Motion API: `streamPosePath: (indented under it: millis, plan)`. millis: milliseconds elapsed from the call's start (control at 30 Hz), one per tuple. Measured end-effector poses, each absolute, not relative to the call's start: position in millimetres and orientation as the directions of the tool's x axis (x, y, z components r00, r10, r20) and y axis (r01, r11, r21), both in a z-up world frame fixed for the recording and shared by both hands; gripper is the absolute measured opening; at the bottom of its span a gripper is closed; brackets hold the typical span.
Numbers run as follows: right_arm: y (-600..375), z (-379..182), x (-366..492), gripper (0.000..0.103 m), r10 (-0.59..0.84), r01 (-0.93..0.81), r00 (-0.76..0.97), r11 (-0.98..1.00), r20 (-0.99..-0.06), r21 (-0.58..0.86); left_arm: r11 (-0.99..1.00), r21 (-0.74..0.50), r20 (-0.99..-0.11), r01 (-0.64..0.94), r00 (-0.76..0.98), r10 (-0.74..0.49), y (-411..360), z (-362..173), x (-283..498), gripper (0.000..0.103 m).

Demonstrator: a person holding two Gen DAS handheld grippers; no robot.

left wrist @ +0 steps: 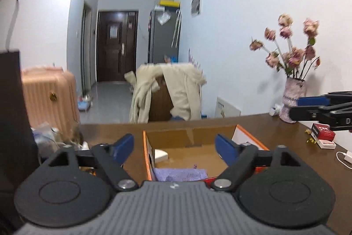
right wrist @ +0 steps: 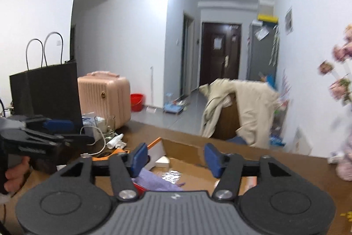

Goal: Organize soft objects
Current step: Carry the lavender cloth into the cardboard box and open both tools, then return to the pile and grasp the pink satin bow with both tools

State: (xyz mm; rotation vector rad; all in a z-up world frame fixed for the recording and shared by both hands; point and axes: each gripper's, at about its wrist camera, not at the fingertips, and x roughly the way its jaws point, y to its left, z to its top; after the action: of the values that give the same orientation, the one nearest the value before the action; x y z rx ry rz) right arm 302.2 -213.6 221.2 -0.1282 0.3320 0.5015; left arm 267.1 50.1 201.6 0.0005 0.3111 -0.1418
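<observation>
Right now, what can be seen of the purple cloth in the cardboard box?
The purple cloth is a soft, lavender, finely woven-looking piece lying crumpled at the near end of the open cardboard box, on its brown floor. Something red shows at its near edge. A corner sticks up slightly. Neither gripper touches it; both sets of jaws stand open above it. Its near part is hidden behind the gripper bodies.

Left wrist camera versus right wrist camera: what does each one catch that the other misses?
Only the left view shows the red and white boxes and the whole flower vase. Only the right view shows the red bucket and the entire black paper bag. Both show the cardboard box, the purple cloth inside it, the pink suitcase and the beige coat.
</observation>
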Motion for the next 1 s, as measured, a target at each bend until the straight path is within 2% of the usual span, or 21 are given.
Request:
streamPosePath:
  millis: [133,233,333,500,600,700,767,867,967,1000]
  plan:
    - [-236,219,258,0.076,0.394,-0.432,0.867,0.9,-0.304,-0.065,0.992,0.011,-0.267,0.127,0.956,-0.12,45,209,228,0.096]
    - [-246,205,228,0.079,0.364,-0.394,0.893,0.917,-0.264,-0.068,0.994,0.015,-0.246,0.11,0.964,-0.103,43,200,197,0.1]
    - [-257,181,197,0.091,0.365,-0.379,0.904,0.925,-0.224,-0.024,0.992,0.055,-0.227,0.115,0.969,-0.1,35,177,169,0.103]
    - [-263,121,153,0.091,0.334,-0.326,0.926,0.943,-0.177,0.072,0.976,0.049,-0.282,0.214,0.94,-0.192,29,127,133,0.103]
    - [-256,89,140,0.091,0.335,-0.32,0.909,0.942,-0.249,0.101,0.972,0.013,-0.316,0.235,0.923,-0.218,28,103,123,0.103]
    - [-248,71,138,0.088,0.362,-0.331,0.87,0.932,-0.334,0.146,0.968,0.025,-0.343,0.251,0.911,-0.228,21,92,131,0.103]
    - [-241,64,143,0.078,0.385,-0.345,0.848,0.923,-0.364,0.173,0.966,0.009,-0.352,0.257,0.906,-0.237,21,87,142,0.103]
    - [-231,57,149,0.071,0.398,-0.355,0.832,0.917,-0.387,0.181,0.968,-0.038,-0.411,0.249,0.879,-0.242,19,74,168,0.1]
    - [-224,46,160,0.059,0.404,-0.332,0.813,0.913,-0.42,0.237,0.966,-0.087,-0.474,0.244,0.843,-0.255,17,57,194,0.085]
    - [-223,40,163,0.057,0.41,-0.323,0.803,0.91,-0.432,0.262,0.963,-0.111,-0.496,0.245,0.826,-0.268,17,50,203,0.076]
